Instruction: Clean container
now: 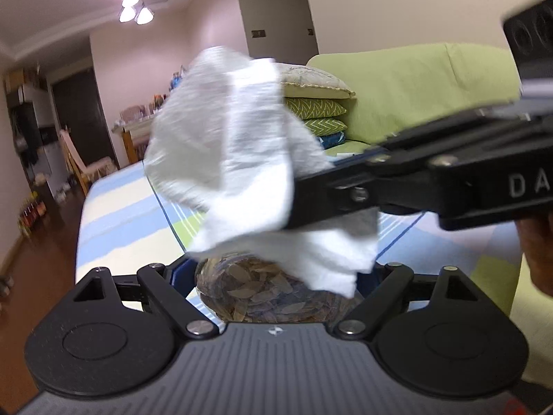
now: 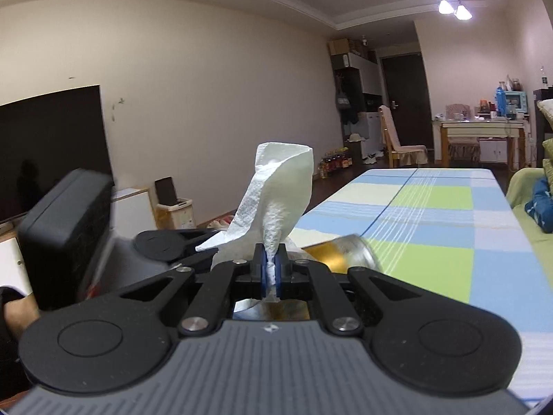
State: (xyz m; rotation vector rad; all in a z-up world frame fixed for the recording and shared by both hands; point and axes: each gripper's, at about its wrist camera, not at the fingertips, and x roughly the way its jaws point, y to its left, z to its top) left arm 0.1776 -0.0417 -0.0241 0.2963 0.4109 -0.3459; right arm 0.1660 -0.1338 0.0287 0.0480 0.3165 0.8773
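Container [image 1: 262, 290] — a clear jar packed with dried leaves — sits clamped between the left gripper's [image 1: 273, 276] jaws, above the checked tablecloth [image 1: 121, 214]. Over it hangs a white paper towel [image 1: 235, 159], pinched tight in the right gripper [image 2: 273, 269] — its jaws fully closed on the paper.

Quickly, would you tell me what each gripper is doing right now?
Left gripper: closed on the jar of leaves.
Right gripper: closed on the paper towel.
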